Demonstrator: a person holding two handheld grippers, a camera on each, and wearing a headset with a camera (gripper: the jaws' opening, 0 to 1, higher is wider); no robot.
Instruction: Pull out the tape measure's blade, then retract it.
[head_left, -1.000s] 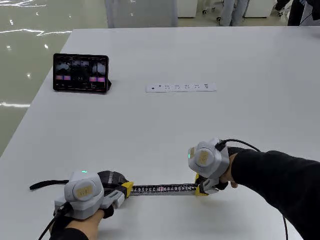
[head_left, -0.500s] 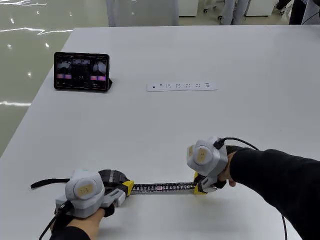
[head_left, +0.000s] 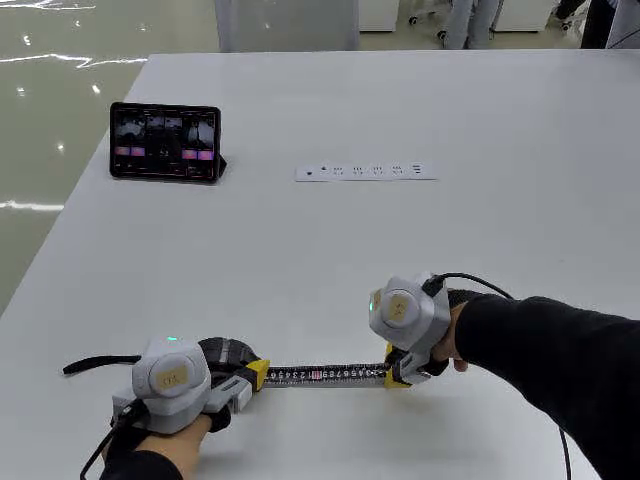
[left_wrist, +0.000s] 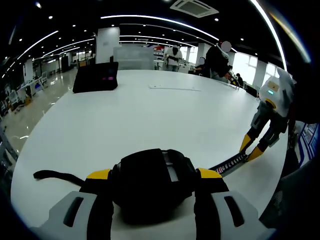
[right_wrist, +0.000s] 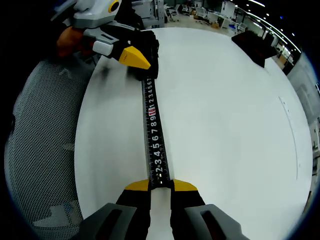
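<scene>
The black tape measure case lies near the table's front left, and my left gripper is shut on it; in the left gripper view the case sits between the yellow-tipped fingers. Its black blade with white numbers runs right along the table to my right gripper, which is shut on the blade's end. In the right gripper view the blade stretches from my right gripper back to the case. A black wrist strap trails left from the case.
A dark tablet stands propped at the far left of the white table. A white power strip lies flat beyond the middle. The table's left edge drops to a glossy floor. People stand in the far background.
My right gripper has moved left toward the case with the blade's end in it, so less blade shows. The left gripper and case have stayed put.
</scene>
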